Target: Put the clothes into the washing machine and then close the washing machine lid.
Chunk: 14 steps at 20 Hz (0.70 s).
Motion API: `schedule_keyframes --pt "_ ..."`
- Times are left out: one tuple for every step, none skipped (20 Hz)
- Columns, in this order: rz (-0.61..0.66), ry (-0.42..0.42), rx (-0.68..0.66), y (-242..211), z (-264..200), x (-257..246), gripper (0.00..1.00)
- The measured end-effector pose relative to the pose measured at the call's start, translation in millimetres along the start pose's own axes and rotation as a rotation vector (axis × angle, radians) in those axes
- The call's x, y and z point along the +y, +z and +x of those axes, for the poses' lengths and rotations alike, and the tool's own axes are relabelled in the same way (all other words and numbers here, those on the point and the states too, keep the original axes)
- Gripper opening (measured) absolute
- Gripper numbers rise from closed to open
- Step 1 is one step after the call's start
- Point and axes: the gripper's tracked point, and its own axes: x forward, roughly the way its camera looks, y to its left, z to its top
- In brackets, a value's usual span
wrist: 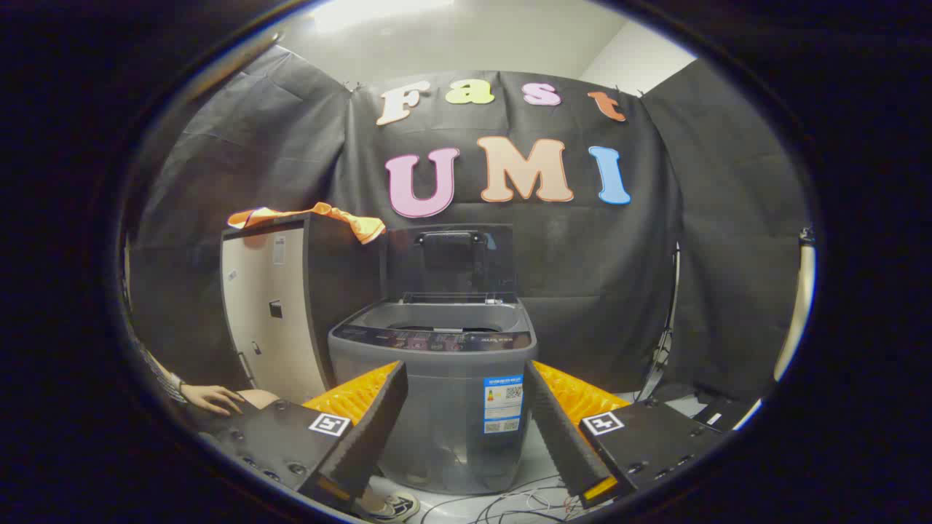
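Observation:
A grey top-loading washing machine (437, 393) stands on the floor straight ahead of the fingers, beyond them. Its dark lid (450, 258) is raised upright at the back, and the tub opening (444, 318) shows below it. An orange cloth (320, 216) lies draped over the top of a tall cabinet (273, 313) to the left of the machine. My gripper (462, 422) is open, fingers wide apart with nothing between them, and the machine's front shows through the gap.
A person's hand (212, 398) rests low beside the left finger, near the cabinet's foot. A shoe (393, 506) and loose cables (524, 502) lie on the floor under the fingers. A stand with cables (666, 342) is right of the machine.

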Motion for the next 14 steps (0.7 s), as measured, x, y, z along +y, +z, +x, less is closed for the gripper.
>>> schedule_keyframes --pt "0.0 0.0 0.0 0.0 0.2 0.0 1.0" --pt "0.0 0.0 0.0 0.5 -0.2 -0.2 1.0" --pt "0.0 0.0 0.0 -0.2 0.3 -0.3 1.0" --pt "0.0 0.0 0.0 -0.3 0.6 -0.2 1.0" --pt "0.0 0.0 0.0 0.4 0.5 -0.4 1.0" --pt "0.0 0.0 0.0 0.2 -0.1 -0.5 1.0" --pt "0.0 0.0 0.0 -0.2 0.5 -0.1 1.0" --pt "0.0 0.0 0.0 0.1 0.3 -0.3 1.0" --pt "0.0 0.0 0.0 0.4 0.4 -0.6 1.0" --pt "0.0 0.0 0.0 0.3 -0.2 -0.3 1.0" --pt "0.0 0.0 0.0 0.7 -0.3 -0.3 1.0" --pt "0.0 0.0 0.0 -0.4 -0.6 -0.8 1.0" --pt "0.0 0.0 0.0 -0.7 -0.5 -0.5 1.0" --pt "0.0 0.0 0.001 -0.3 -0.2 -0.4 1.0"
